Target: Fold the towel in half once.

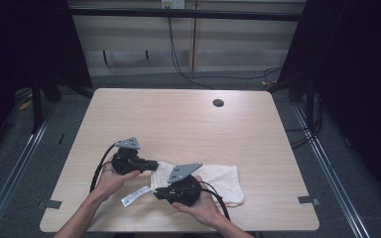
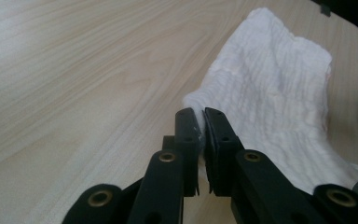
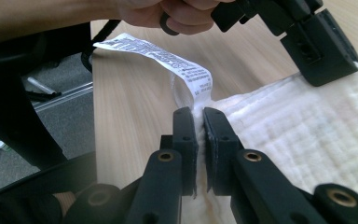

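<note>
Both grippers are clamped on the white cloth [image 1: 213,181]: we see the left gripper [image 2: 200,126] with its jaws pressed nearly together on a corner of the fabric, a thin fold of white showing between them, and the right gripper [image 3: 199,122] likewise closed on the cloth's edge, right beside the spot where the printed care label [image 3: 168,58] is sewn on. From the high view we find the cloth lying flat on the light wooden counter [image 1: 178,119], near the person's edge of it and a little to the person's right of its middle. The left gripper [image 1: 154,163] bites the cloth's left corner on its far side, while the right gripper [image 1: 158,192] holds the near left corner, so the two grippers sit close together, one just beyond the other. The label [image 1: 135,196] trails from the cloth's left end onto the bare wood. In the right gripper view we also see the left hand [image 3: 177,14] beyond the label. A small dark round hole [image 1: 218,103] lies in the counter, well beyond the cloth.
</note>
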A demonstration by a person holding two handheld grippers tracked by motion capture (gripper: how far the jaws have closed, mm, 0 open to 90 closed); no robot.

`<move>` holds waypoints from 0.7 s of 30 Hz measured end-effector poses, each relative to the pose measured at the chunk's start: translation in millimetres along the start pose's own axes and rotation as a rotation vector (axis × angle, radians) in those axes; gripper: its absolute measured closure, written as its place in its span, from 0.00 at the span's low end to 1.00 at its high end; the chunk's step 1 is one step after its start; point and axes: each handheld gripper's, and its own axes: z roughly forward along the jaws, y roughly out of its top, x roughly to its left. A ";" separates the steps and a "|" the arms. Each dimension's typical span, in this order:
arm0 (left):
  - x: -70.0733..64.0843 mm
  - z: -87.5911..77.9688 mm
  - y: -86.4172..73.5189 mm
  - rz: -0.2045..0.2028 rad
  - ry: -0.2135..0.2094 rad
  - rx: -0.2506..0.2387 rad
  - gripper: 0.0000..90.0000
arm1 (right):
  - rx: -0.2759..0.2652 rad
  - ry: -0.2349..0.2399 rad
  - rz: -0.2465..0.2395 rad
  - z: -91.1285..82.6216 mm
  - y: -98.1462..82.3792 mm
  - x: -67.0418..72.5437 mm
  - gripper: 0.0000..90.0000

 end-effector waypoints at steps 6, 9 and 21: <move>2.1 -9.6 2.2 -0.028 -0.014 -0.038 0.95 | -0.024 0.000 -0.019 -2.1 10.6 3.2 0.94; 3.0 -13.9 2.7 -0.033 -0.011 -0.050 0.95 | -0.037 0.006 -0.015 -1.8 15.0 4.2 0.94; 4.7 -35.2 5.6 -0.039 0.049 -0.069 0.95 | -0.053 0.041 -0.011 6.8 33.5 1.6 0.94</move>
